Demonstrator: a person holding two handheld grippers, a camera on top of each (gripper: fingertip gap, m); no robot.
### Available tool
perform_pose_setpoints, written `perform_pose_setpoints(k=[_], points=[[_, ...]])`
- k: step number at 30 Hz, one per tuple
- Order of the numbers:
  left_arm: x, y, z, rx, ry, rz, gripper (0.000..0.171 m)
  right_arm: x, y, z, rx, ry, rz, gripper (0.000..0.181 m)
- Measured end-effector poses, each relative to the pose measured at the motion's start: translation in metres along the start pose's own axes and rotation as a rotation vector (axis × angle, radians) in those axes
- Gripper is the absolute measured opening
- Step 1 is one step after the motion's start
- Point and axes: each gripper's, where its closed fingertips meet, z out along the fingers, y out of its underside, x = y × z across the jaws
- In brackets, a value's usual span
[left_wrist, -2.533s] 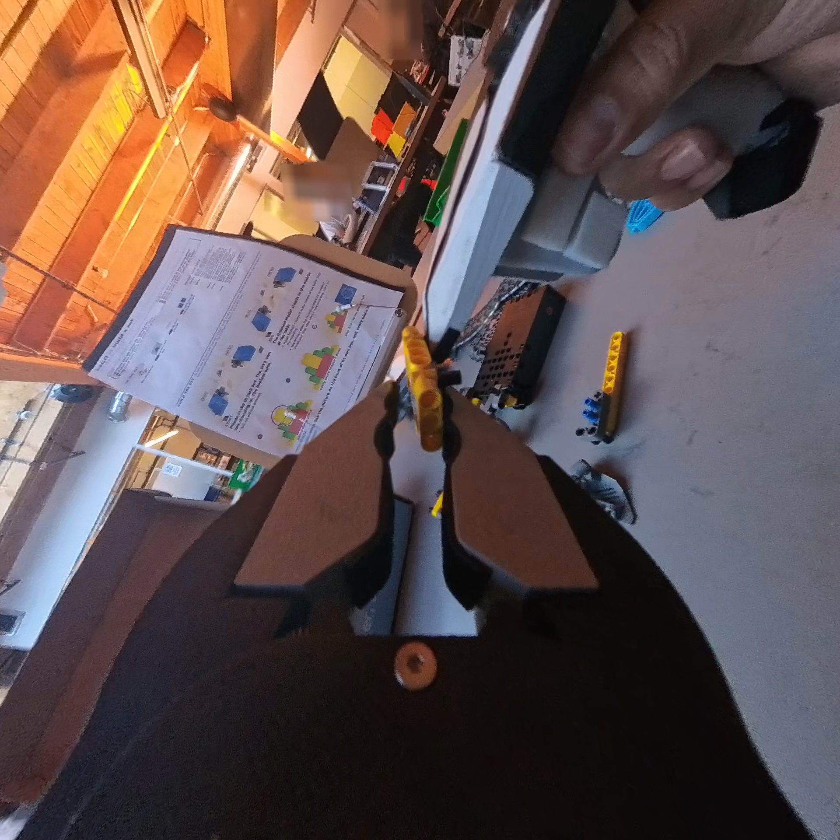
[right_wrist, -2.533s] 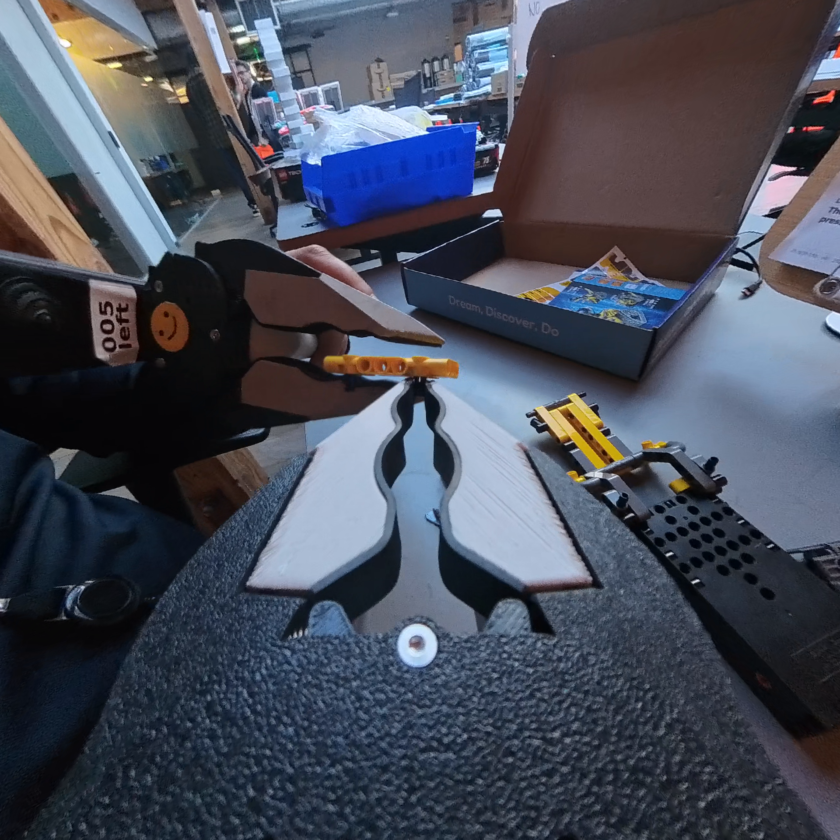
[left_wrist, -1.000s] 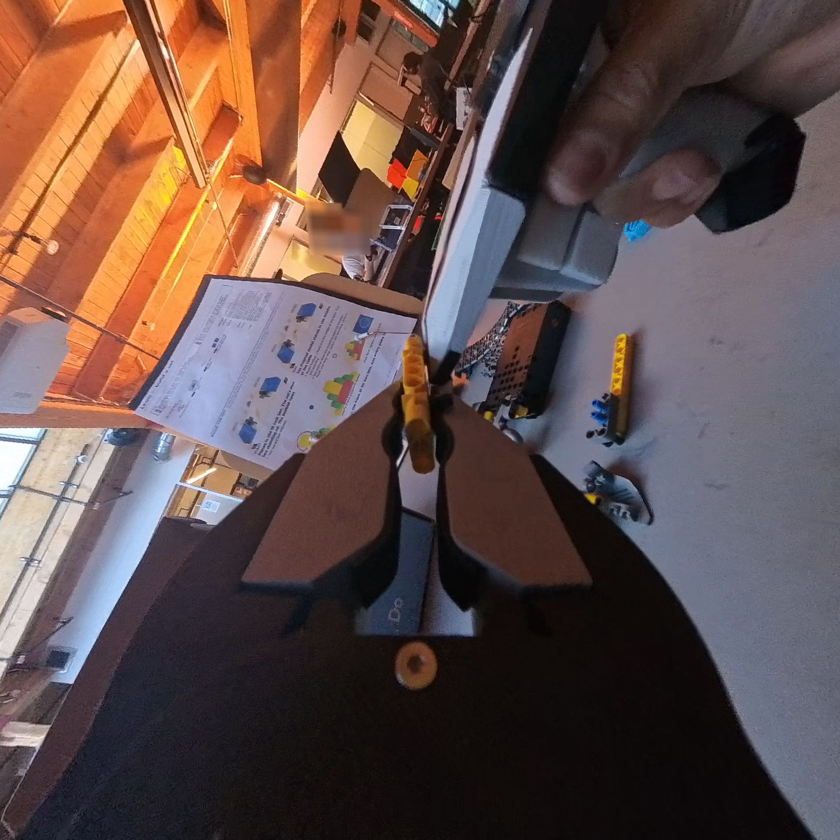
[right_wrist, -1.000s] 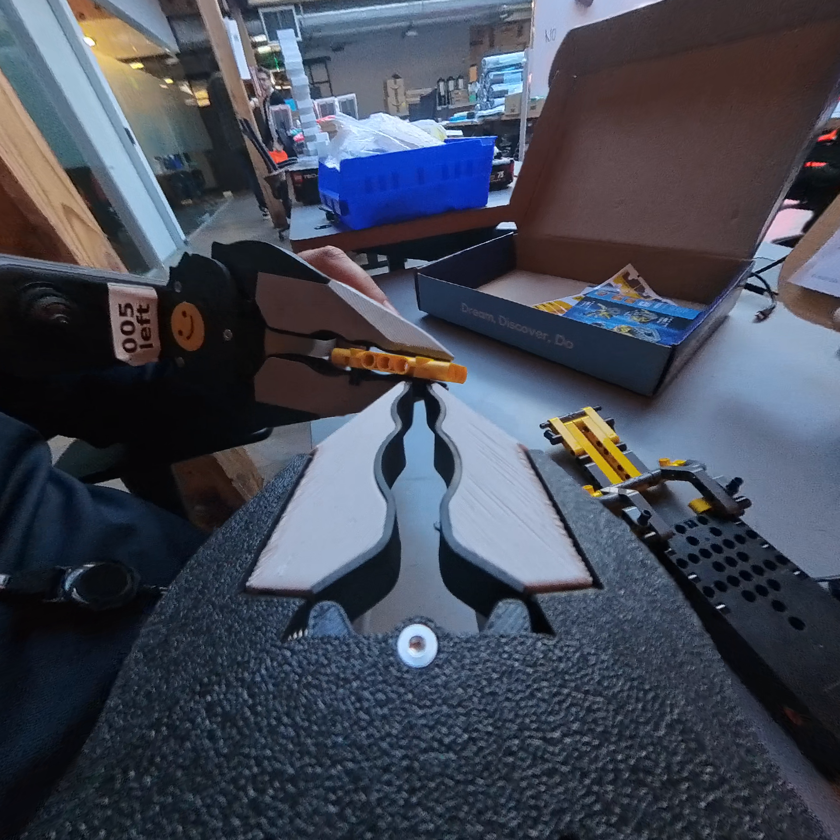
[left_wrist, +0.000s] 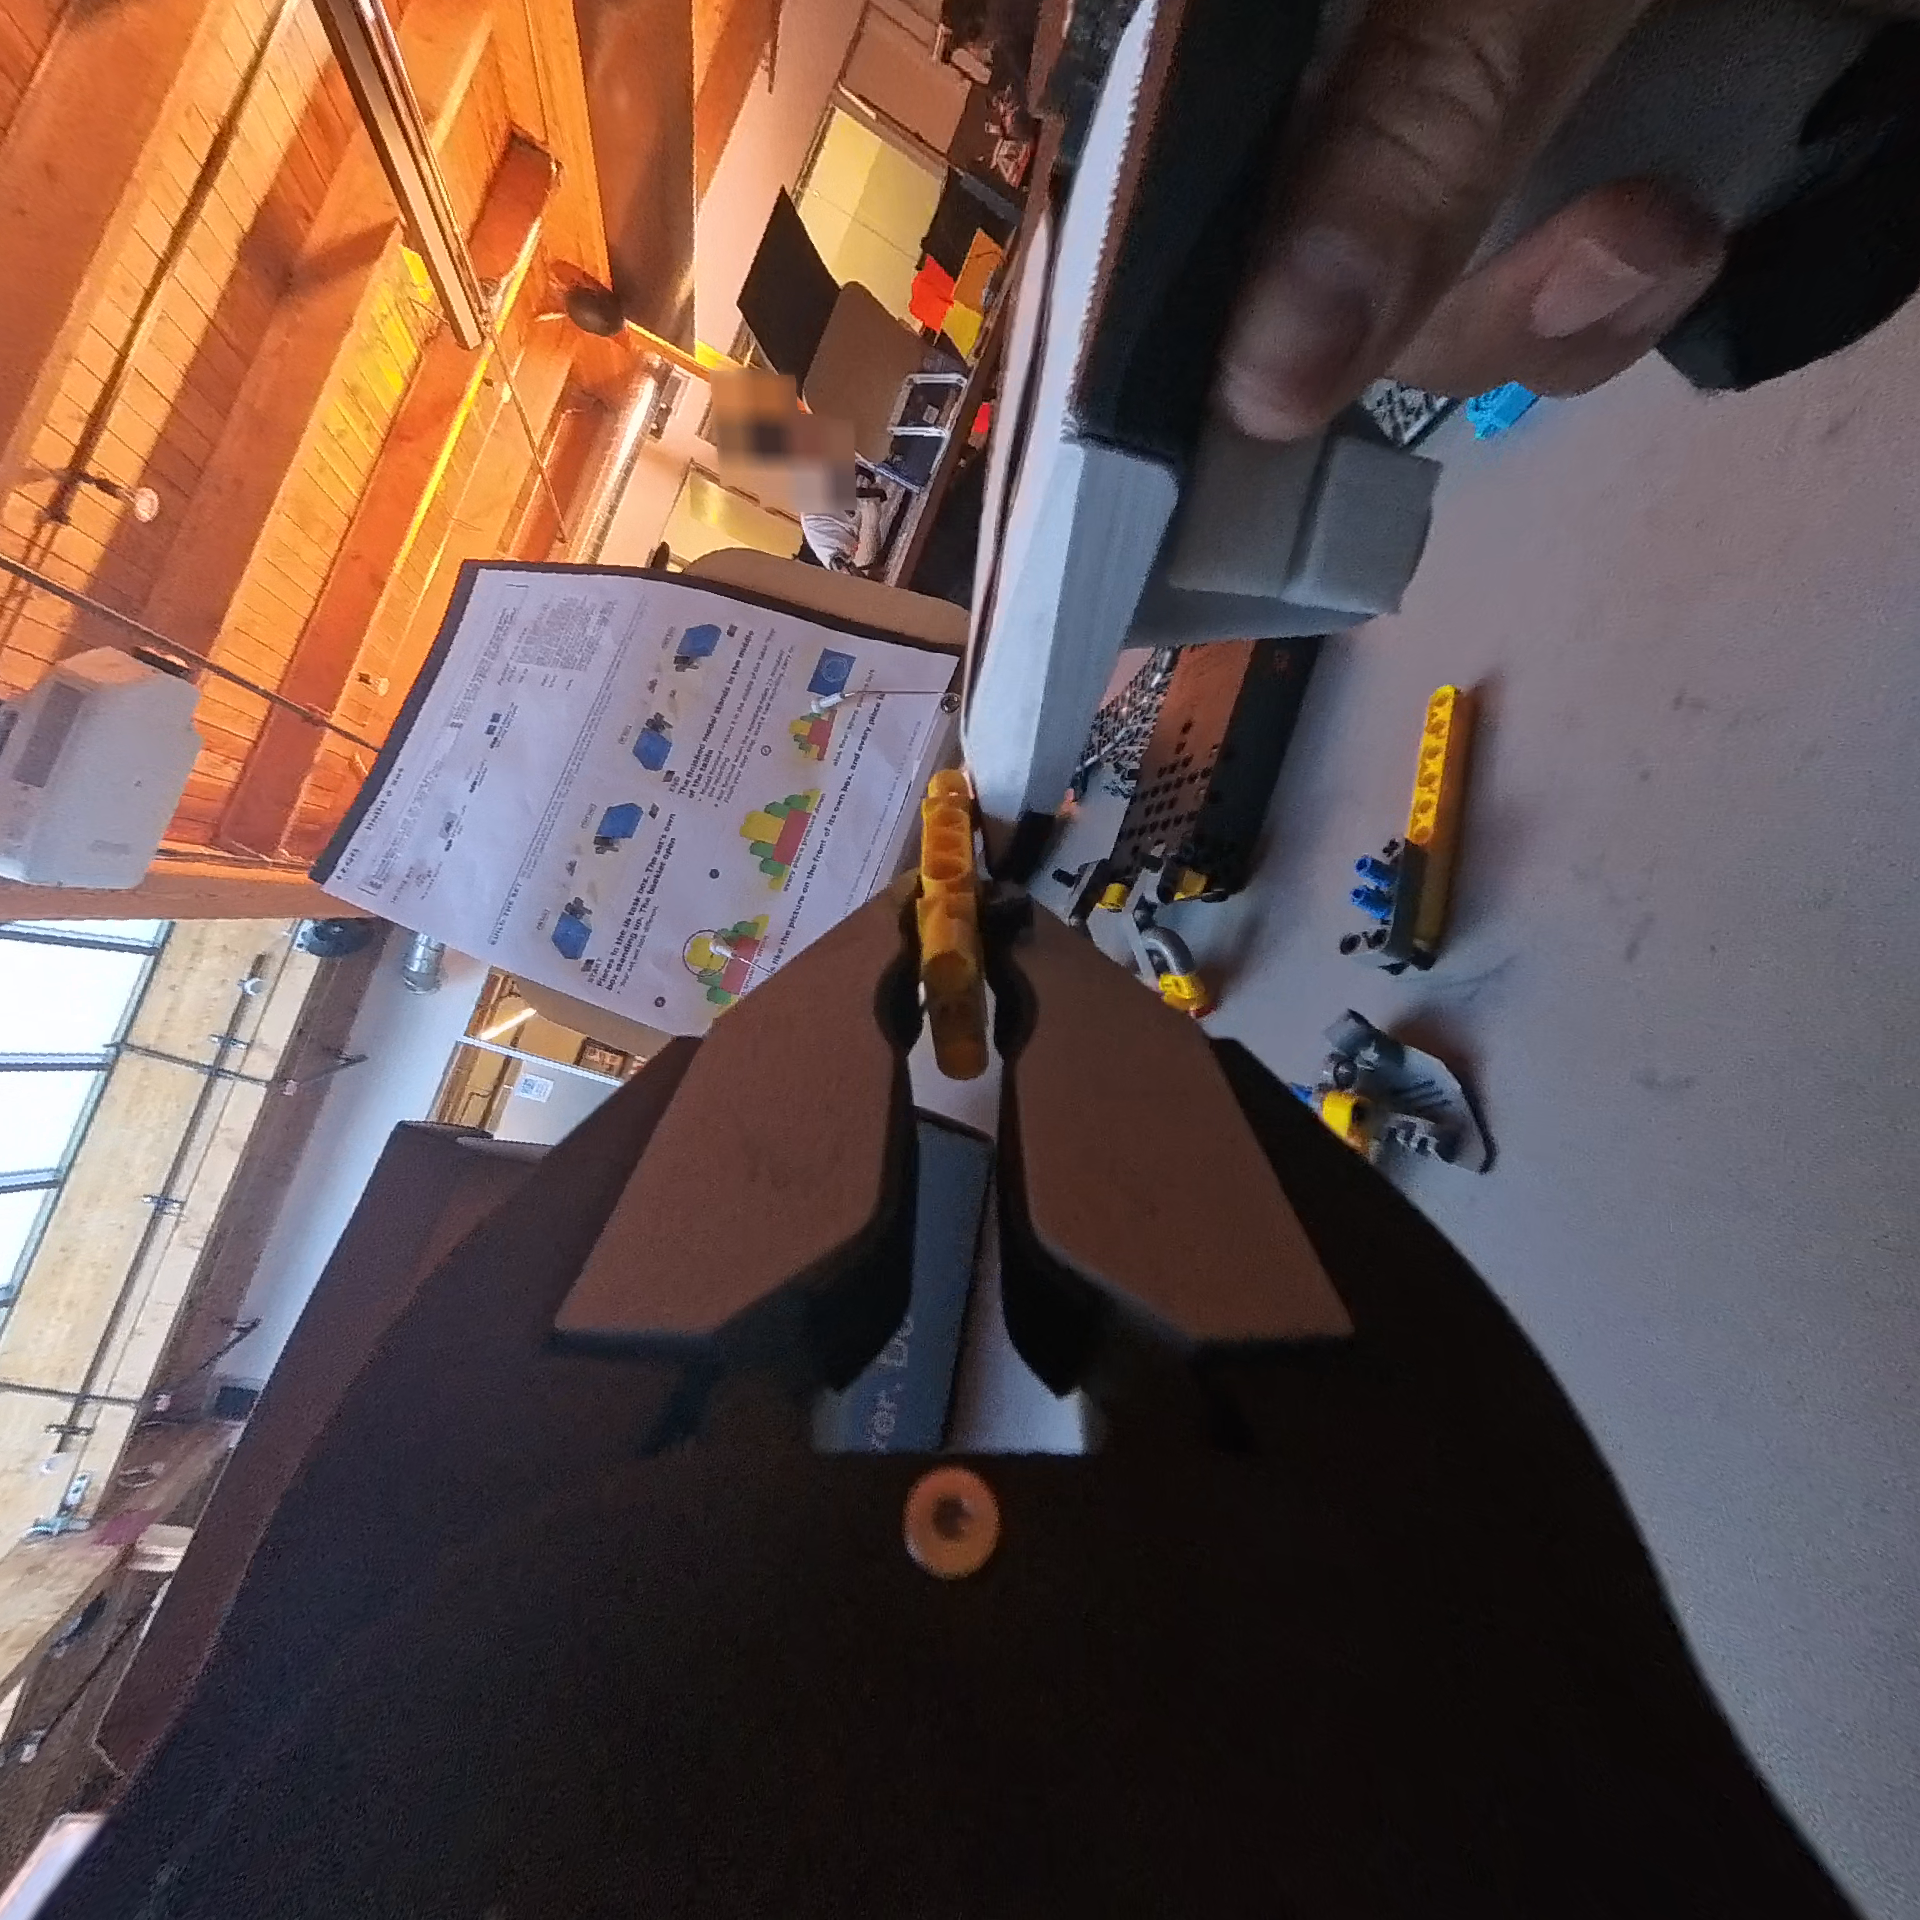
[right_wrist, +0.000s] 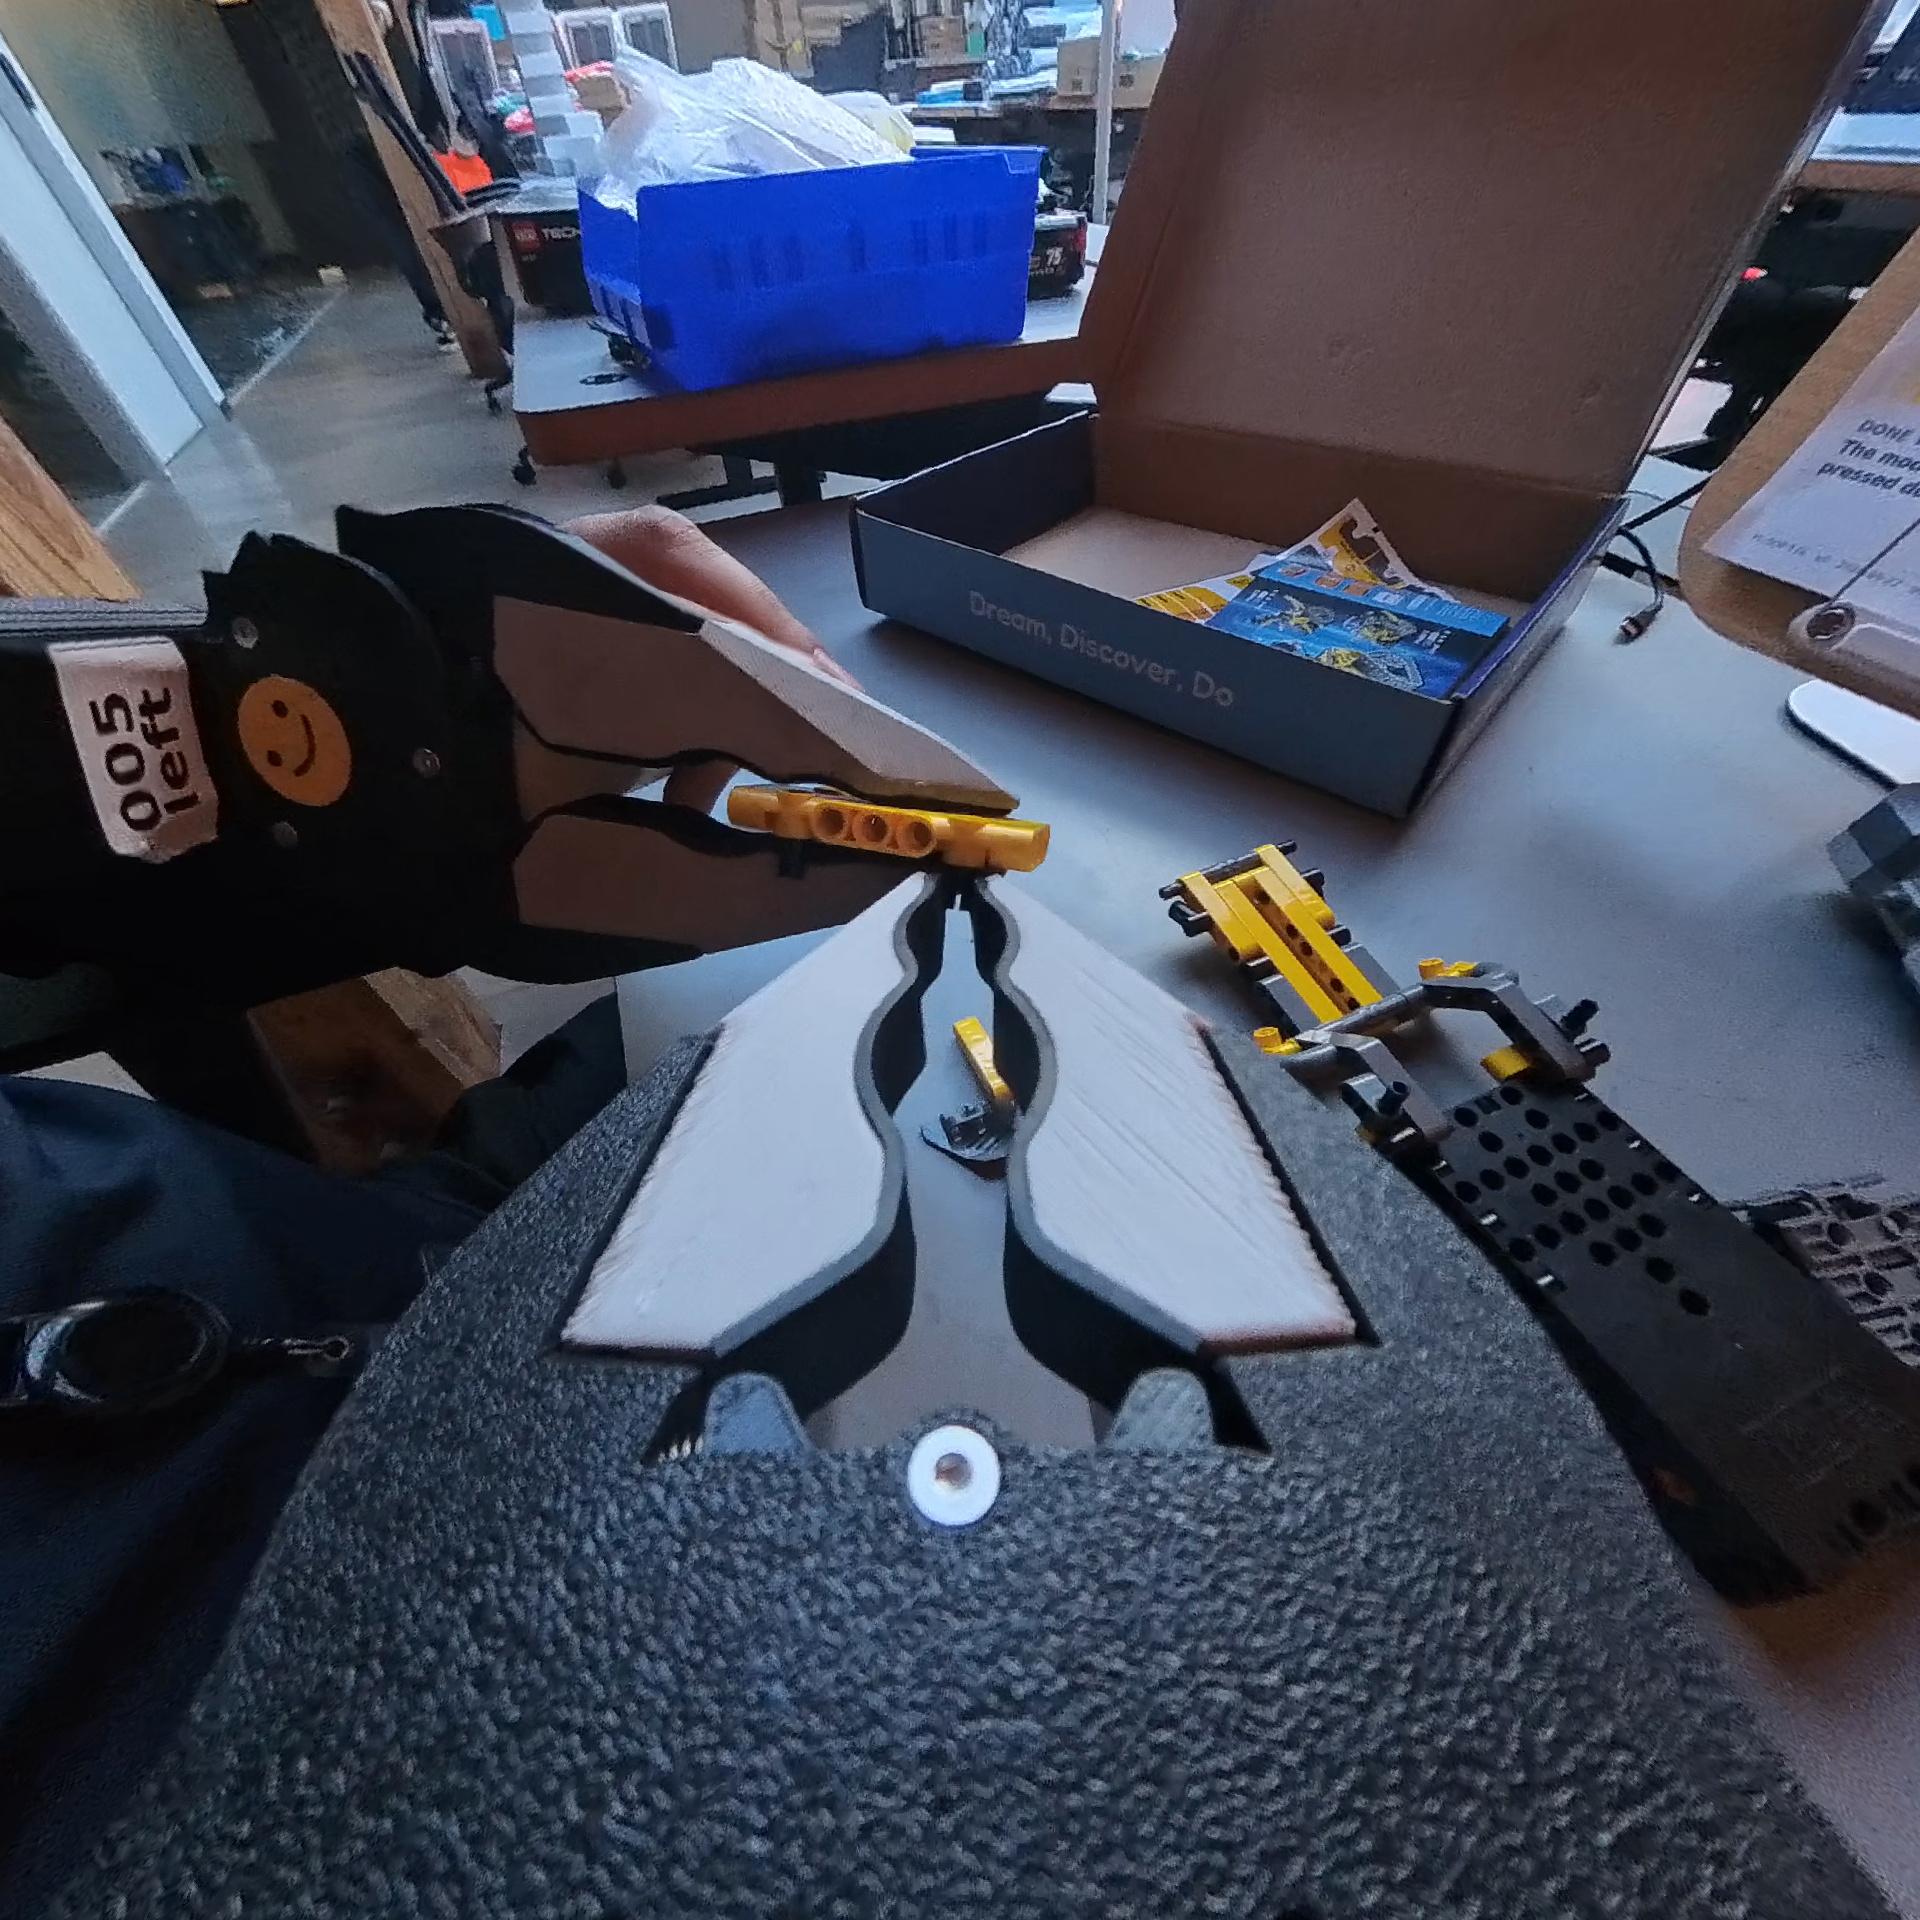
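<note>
Yellow holed beam clamped in the left tongs, held above the desk.
Right tongs meet it from below, tips pinched on a small black pin under the beam. Around them lie a yellow-and-black built assembly, an open cardboard box, a blue bin behind, and an instruction sheet.

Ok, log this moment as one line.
left claw: shut on yellow beam | right claw: shut on small black piece, held at beam | table: black-yellow assembly, open box
</note>
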Motion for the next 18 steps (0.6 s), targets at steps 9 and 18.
perform_pose_setpoints(k=[9,18], points=[[0.010,0.001,0.000,0.006,0.092,0.010,0.008,-0.003,0.008,-0.001,-0.073,-0.003,-0.120,0.000],[-0.003,-0.003,-0.004,0.011,-0.012,-0.009,0.005,-0.005,0.006,-0.001,-0.082,-0.003,-0.167,0.000]])
